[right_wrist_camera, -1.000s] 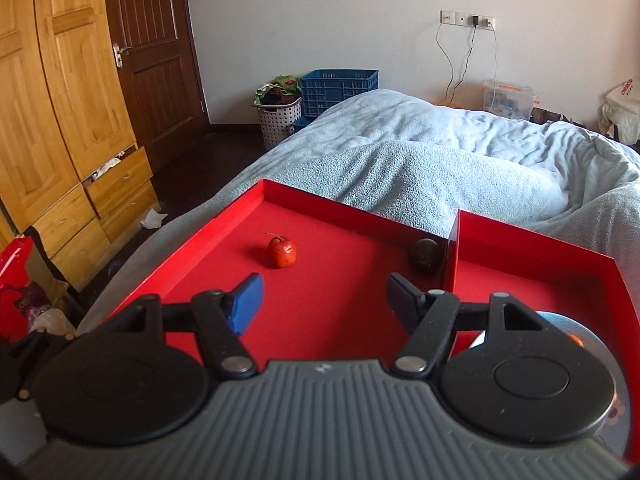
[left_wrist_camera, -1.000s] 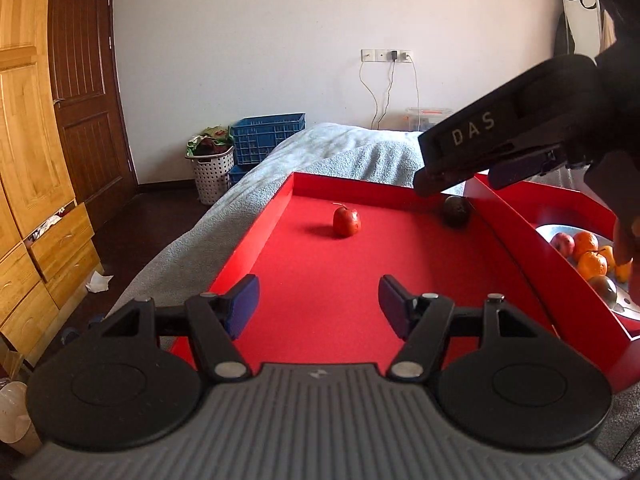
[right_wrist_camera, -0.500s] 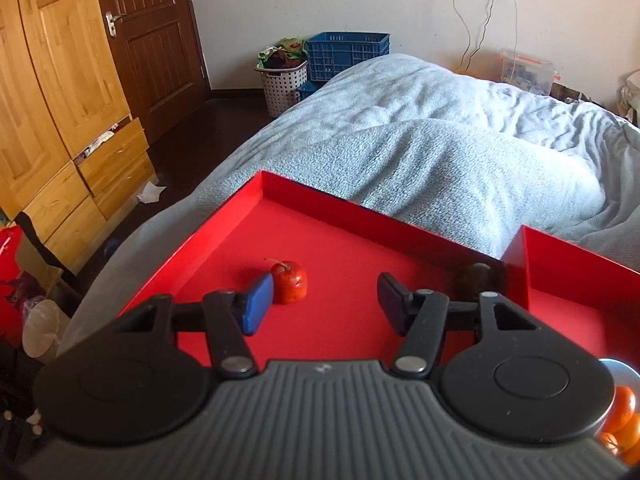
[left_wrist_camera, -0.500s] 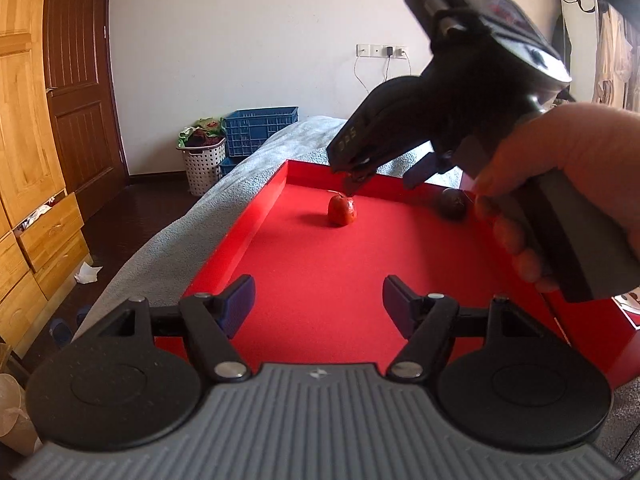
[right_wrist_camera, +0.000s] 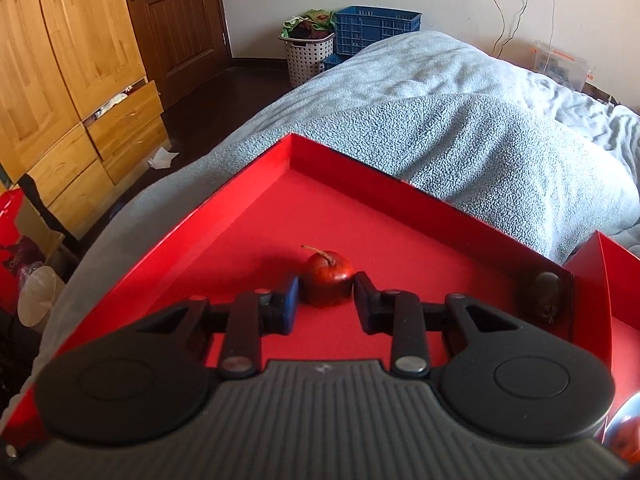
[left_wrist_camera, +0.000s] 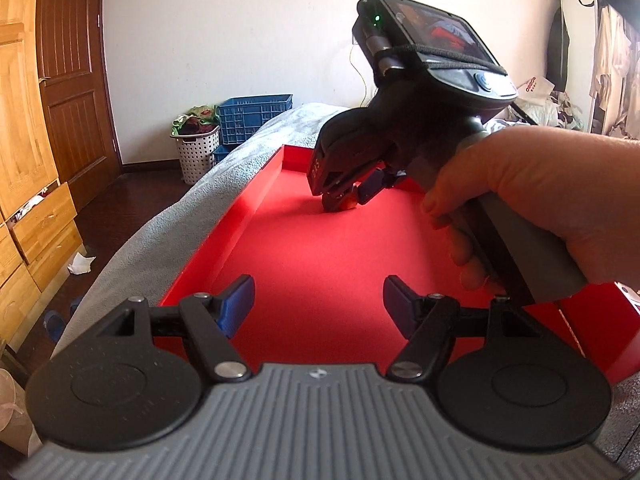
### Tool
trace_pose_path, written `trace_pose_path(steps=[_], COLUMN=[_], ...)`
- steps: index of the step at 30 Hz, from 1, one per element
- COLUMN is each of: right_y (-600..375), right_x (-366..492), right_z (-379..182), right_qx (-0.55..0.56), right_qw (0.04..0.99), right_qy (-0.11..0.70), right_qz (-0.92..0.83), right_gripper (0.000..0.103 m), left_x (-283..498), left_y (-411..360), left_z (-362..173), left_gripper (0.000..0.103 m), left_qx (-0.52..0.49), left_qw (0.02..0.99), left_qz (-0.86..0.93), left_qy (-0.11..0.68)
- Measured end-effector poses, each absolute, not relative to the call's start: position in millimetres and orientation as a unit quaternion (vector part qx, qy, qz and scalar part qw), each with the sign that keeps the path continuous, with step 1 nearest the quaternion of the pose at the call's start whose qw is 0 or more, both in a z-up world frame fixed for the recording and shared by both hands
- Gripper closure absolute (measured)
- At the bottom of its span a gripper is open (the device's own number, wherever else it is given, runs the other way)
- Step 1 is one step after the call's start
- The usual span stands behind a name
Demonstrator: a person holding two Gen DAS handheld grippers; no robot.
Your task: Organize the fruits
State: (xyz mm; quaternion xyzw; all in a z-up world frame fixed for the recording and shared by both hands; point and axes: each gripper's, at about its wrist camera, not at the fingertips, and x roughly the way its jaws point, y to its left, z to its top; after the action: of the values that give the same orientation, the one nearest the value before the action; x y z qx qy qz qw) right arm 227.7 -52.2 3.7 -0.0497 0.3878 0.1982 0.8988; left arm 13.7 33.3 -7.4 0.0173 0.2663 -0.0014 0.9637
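A small red apple with a stem sits on the floor of a red tray. My right gripper is down at the apple with one finger on each side, close to its skin; the jaws look closed onto it. In the left wrist view the right gripper is held by a hand over the far part of the tray, and only a sliver of the apple shows. My left gripper is open and empty above the near part of the tray. A dark brown fruit lies in the tray's far right corner.
A second red tray adjoins on the right, with an orange fruit at the frame edge. Both trays rest on a grey blanket on a bed. A wooden wardrobe, a white laundry basket and a blue crate stand beyond.
My right gripper has moved forward and down to the apple, and its fingers have narrowed around it. My left gripper has stayed open over the near tray.
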Motion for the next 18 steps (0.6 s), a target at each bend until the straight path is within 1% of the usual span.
trace_pose_path(steps=[4, 9, 14, 18], right_y=[-73, -114, -151, -163], right_x=[201, 129, 67, 38], right_z=[25, 53, 48, 38], right_qx=[-0.034, -0.064, -0.067, -0.055], right_qw=[0.912, 0.939, 0.948, 0.950], right_qy=[0.359, 0.297, 0.278, 0.272], right_qz=[0.195, 0.162, 0.137, 0.147], right_gripper=[0.071, 0.071, 0.070, 0.070], left_x=[17, 22, 30, 58], left_y=[40, 44, 52, 50], left_z=[-7, -7, 7, 37], left_gripper=[0.028, 0.028, 0.028, 0.028], left_qx=[0.012, 0.006, -0.014, -0.026], left_qw=[0.961, 0.959, 0.958, 0.959], left_qz=[-0.004, -0.011, -0.014, -0.039], left_qy=[0.275, 0.284, 0.285, 0.280])
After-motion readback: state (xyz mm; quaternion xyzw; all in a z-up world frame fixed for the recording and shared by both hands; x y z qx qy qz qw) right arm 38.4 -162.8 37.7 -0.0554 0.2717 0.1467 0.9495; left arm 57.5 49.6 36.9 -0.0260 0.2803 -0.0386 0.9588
